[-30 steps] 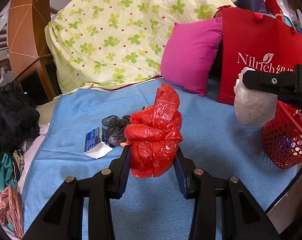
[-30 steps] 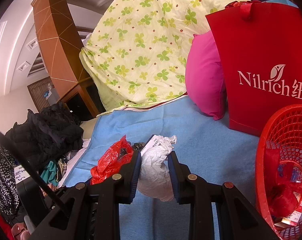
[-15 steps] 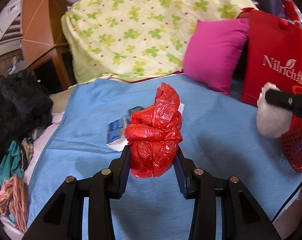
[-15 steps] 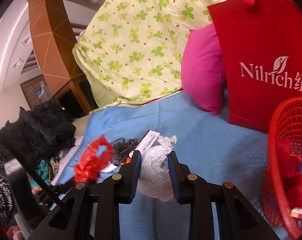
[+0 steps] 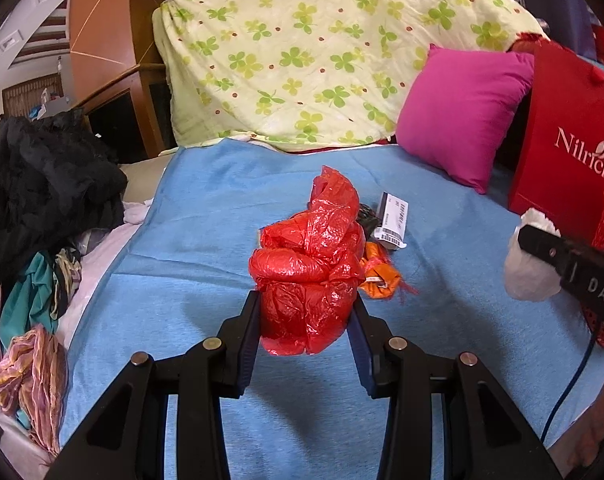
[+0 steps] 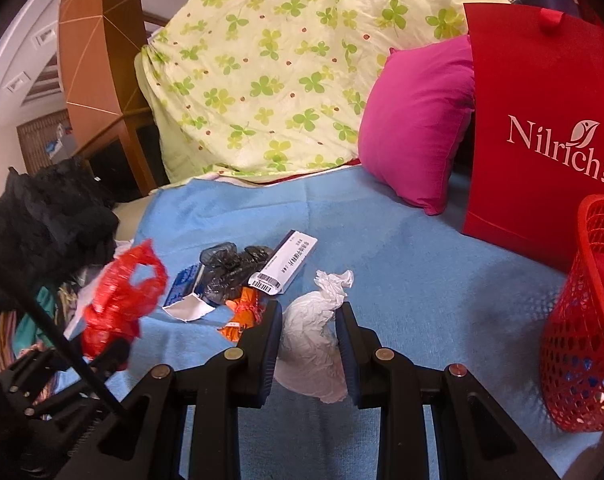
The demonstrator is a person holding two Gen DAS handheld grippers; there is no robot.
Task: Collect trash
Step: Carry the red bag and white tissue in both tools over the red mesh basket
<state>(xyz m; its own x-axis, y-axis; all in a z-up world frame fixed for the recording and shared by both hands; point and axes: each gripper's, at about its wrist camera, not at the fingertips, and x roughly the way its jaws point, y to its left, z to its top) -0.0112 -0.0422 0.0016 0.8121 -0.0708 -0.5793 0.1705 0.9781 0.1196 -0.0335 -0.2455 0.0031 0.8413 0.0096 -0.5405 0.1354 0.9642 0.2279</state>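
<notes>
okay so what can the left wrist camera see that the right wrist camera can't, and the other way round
Left wrist only: the pink and striped clothes heaped at the bed's near left edge.

Right wrist only: the crumpled black bag in full, the torn blue and white packet, and trash inside the red basket.

Both: the left gripper shut on the red plastic bag, the right gripper shut on the white crumpled wad, the barcoded box, the orange wrapper, the blue blanket, the pink pillow.
</notes>
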